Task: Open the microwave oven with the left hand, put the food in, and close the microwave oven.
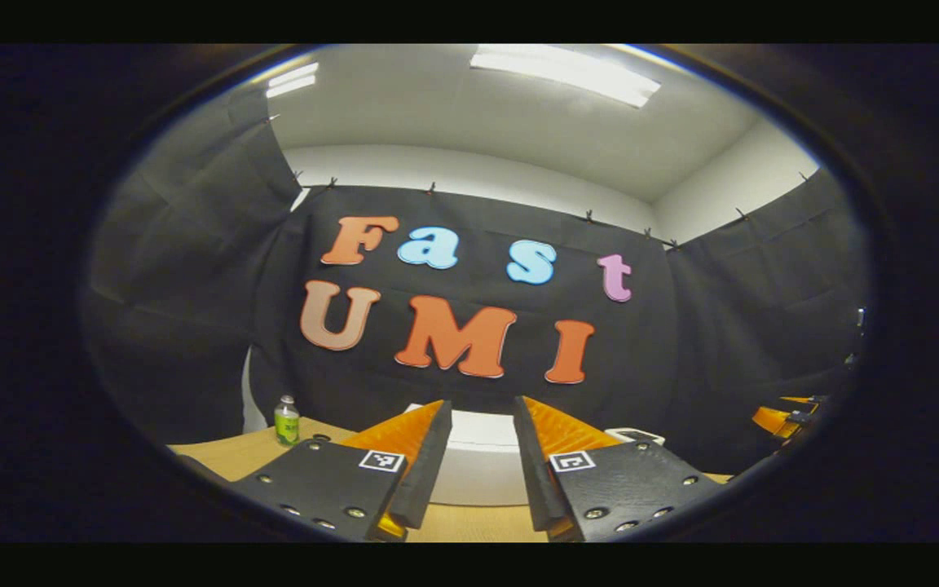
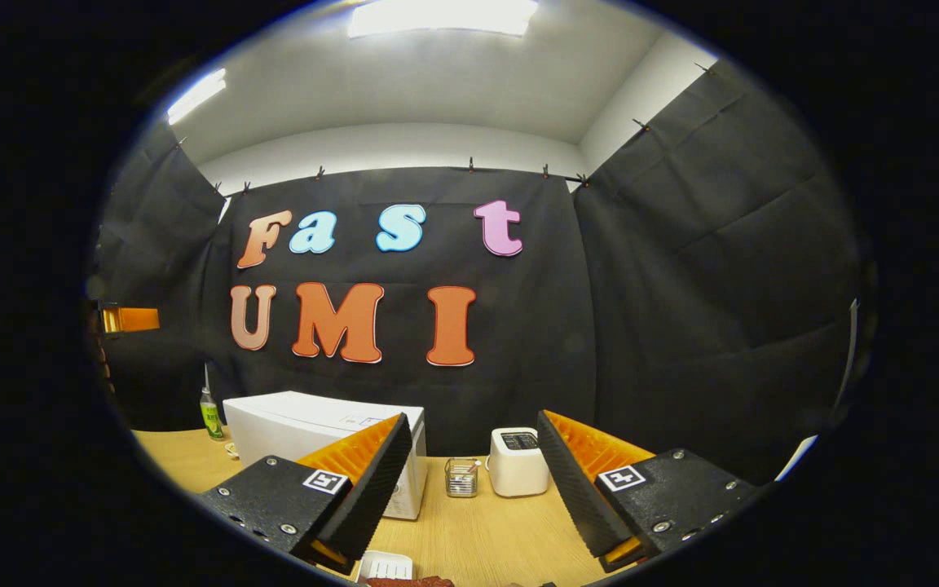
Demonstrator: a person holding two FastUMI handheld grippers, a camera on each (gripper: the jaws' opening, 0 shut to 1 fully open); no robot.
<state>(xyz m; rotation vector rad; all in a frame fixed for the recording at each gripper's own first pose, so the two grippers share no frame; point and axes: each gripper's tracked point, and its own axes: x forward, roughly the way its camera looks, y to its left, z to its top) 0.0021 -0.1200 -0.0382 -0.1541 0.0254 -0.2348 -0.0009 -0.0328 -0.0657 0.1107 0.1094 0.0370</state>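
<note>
Both grippers, left (image 1: 476, 456) and right (image 2: 473, 473), hold jaws spread, empty. Microwave (image 2: 306, 424) looks closed; opening it comes first, left gripper reaching its door.

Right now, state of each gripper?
left gripper: open, nothing between its fingers, microwave ahead.
right gripper: open, holding nothing, above the table.

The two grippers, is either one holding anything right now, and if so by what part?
Nothing is held. The left gripper and the right gripper both stand open with empty gaps, short of the white microwave oven on the table.
</note>
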